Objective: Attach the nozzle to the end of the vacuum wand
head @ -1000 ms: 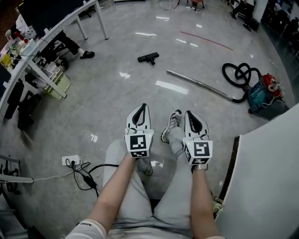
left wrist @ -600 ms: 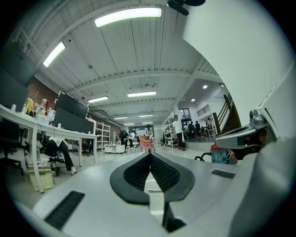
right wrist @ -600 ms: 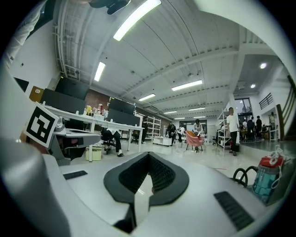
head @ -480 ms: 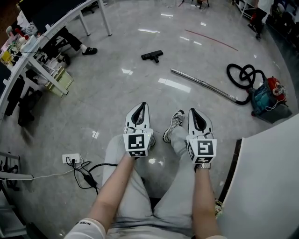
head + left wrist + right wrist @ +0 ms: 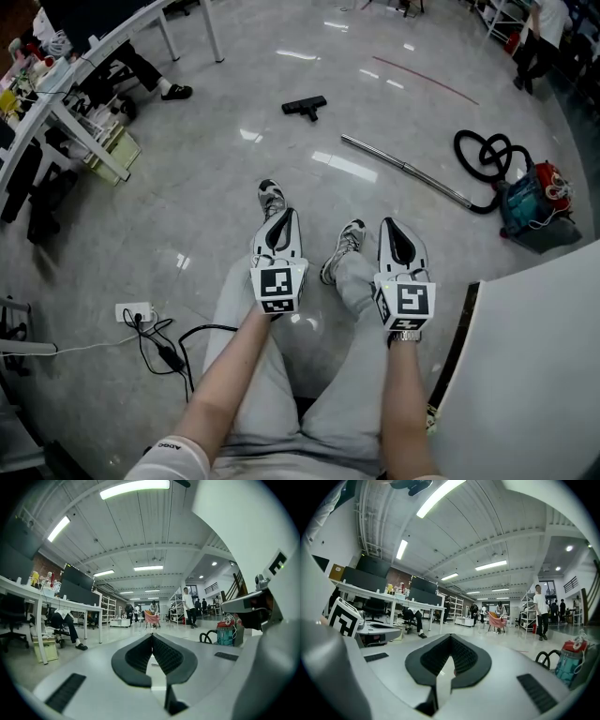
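Black floor nozzle (image 5: 304,106) lying apart from long silver wand (image 5: 405,170); teal canister vacuum (image 5: 525,197) nearby; left hand-held gripper (image 5: 285,214), right hand-held gripper (image 5: 390,223) closed, empty.

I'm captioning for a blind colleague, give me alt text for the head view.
Two shut grippers, the left gripper and the right gripper, are held side by side over a person's legs and a glossy floor. Ahead a black nozzle lies apart from a metal wand, whose hose runs to a teal vacuum.
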Demonstrator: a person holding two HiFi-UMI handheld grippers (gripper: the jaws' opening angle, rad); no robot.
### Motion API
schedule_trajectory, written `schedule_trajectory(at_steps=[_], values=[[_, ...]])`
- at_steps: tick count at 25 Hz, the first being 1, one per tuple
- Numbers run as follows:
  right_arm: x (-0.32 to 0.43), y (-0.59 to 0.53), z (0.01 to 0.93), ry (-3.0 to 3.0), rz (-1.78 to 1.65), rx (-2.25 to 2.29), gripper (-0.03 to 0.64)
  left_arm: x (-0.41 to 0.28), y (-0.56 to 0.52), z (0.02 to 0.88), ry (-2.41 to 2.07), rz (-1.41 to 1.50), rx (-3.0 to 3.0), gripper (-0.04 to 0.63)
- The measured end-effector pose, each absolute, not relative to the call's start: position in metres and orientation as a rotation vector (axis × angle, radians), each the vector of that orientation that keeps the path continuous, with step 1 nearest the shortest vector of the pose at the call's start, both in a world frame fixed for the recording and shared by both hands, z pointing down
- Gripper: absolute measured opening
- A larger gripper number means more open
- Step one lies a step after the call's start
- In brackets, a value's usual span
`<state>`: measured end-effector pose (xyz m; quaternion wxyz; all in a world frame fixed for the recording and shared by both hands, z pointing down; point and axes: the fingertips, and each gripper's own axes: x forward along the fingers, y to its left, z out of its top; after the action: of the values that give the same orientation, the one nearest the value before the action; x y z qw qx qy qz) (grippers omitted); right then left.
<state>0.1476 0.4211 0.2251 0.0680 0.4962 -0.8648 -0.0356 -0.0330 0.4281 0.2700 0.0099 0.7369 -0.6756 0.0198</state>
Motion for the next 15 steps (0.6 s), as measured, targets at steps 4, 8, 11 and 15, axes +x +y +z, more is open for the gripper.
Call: schedule_trajectory(at_steps=[4, 8, 11, 15], values=[[0.149, 0.421, 0.224, -2.613, -0.094, 1.499, 0.003, -0.039, 0.426, 0.273, -2.126, 0.010, 2.238, 0.009], [0.143, 0.425, 0.228, -2.605, -0.112, 1.473, 0.003, -0.038, 0.428, 0.270, -2.124, 0.004, 2.246, 0.010], [0.140, 0.424, 0.228, -2.605, -0.118, 1.464, 0.003, -0.037, 0.427, 0.265, -2.124, -0.021, 2.253, 0.009], [0.143, 0.420, 0.226, -2.611, -0.099, 1.483, 0.003, -0.035, 0.424, 0.255, -2.131, -0.016, 2.286, 0.010]])
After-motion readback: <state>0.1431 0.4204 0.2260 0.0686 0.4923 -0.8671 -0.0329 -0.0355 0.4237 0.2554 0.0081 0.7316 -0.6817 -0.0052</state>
